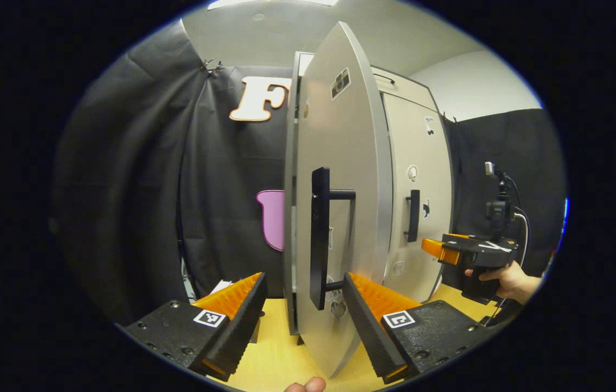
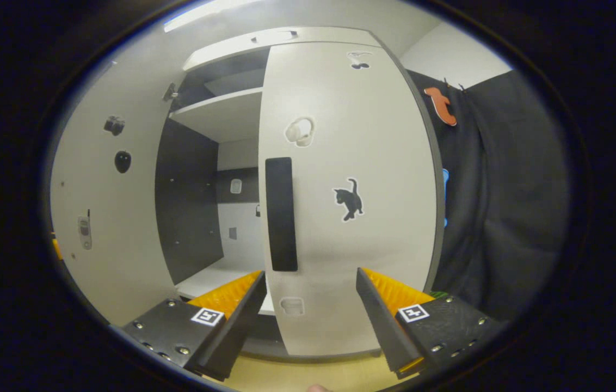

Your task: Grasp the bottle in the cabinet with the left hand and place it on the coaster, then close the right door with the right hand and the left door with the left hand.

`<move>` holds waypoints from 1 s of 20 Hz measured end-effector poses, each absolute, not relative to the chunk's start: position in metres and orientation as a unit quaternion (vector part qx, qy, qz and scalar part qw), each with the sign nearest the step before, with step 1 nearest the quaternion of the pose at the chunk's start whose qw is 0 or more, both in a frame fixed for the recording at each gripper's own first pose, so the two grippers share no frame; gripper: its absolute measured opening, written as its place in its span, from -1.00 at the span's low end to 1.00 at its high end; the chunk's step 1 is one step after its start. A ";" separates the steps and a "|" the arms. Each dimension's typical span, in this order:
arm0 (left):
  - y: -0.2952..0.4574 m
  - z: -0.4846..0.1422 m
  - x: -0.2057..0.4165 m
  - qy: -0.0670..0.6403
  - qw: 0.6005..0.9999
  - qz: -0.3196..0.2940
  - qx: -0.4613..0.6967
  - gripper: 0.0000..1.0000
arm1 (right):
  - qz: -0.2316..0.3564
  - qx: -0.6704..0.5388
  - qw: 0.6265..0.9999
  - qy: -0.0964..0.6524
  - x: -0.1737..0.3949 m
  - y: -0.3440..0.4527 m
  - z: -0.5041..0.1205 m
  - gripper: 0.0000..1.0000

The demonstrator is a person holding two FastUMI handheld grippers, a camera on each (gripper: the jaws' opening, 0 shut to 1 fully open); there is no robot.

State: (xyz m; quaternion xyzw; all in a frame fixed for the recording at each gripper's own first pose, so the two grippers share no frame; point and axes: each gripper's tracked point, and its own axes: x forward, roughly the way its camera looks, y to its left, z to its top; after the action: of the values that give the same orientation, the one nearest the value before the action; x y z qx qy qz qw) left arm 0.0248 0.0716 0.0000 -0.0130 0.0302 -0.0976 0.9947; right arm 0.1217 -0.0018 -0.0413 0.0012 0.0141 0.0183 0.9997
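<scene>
The left gripper (image 1: 302, 305), fingers apart, straddles the half-open left door (image 1: 340, 163), its upright handle (image 1: 319, 234) between them. The right gripper (image 2: 308, 305), also spread, faces the closed right door (image 2: 351, 190).

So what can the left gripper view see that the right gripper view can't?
Left gripper view: the left door handle seen side-on, and a hand holding the right gripper off to the side. Right gripper view: the shelf inside the cabinet. Both: the left door, the right door with the right door handle, and open orange jaws at the bottom.
</scene>
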 end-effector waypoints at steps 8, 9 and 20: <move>0.015 -0.009 0.051 0.030 0.991 -0.131 -0.030 0.80 | 0.022 0.017 0.999 0.019 0.077 -0.027 -0.038 1.00; 0.010 -0.008 0.055 0.027 0.991 -0.127 -0.028 0.69 | 0.021 0.020 0.999 0.019 0.074 -0.031 -0.037 1.00; -0.071 -0.019 0.133 0.017 0.993 -0.116 0.000 0.97 | 0.001 0.035 0.999 0.033 0.055 -0.069 -0.040 1.00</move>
State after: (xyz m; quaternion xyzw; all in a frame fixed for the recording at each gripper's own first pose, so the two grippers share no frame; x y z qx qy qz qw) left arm 0.1333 -0.0708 -0.0192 -0.0004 0.0166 -0.1157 0.9931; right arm 0.0549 -0.0687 -0.0399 0.0350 0.0326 0.0015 0.9989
